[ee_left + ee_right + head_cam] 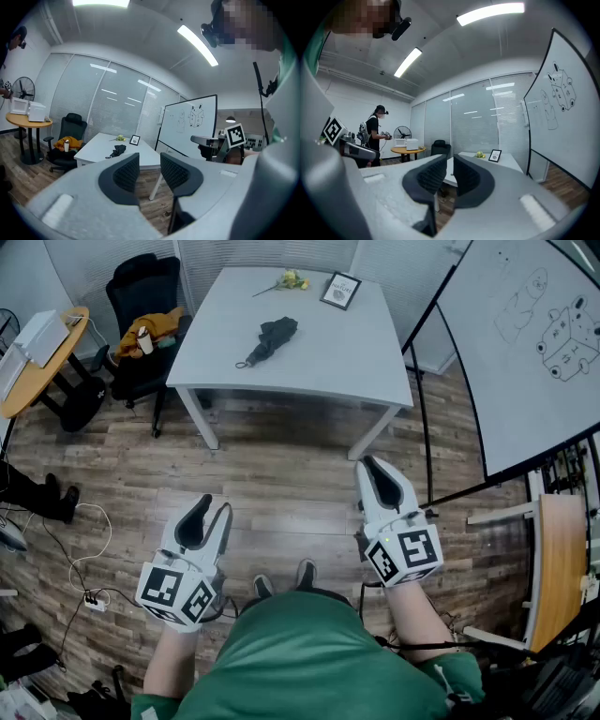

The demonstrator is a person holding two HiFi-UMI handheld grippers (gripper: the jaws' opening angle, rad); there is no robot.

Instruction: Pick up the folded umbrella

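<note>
The folded dark umbrella (270, 338) lies on the white table (328, 362) across the room; in the left gripper view the umbrella (118, 150) shows small just above the left jaw. Both grippers hang over the wooden floor, well short of the table. My left gripper (214, 509) (149, 159) is shut, with nothing between its jaws. My right gripper (368, 465) (450, 161) is shut too and holds nothing. In the right gripper view the jaws hide the umbrella, and only the table (506, 161) shows.
A picture frame (340, 290) and yellow flowers (292, 279) sit at the table's far edge. A black chair (145, 315) with an orange cloth and a round wooden table (37, 362) stand left. A whiteboard (525, 343) leans at right. Cables (89, 549) cross the floor. A person (375, 133) stands by the round table.
</note>
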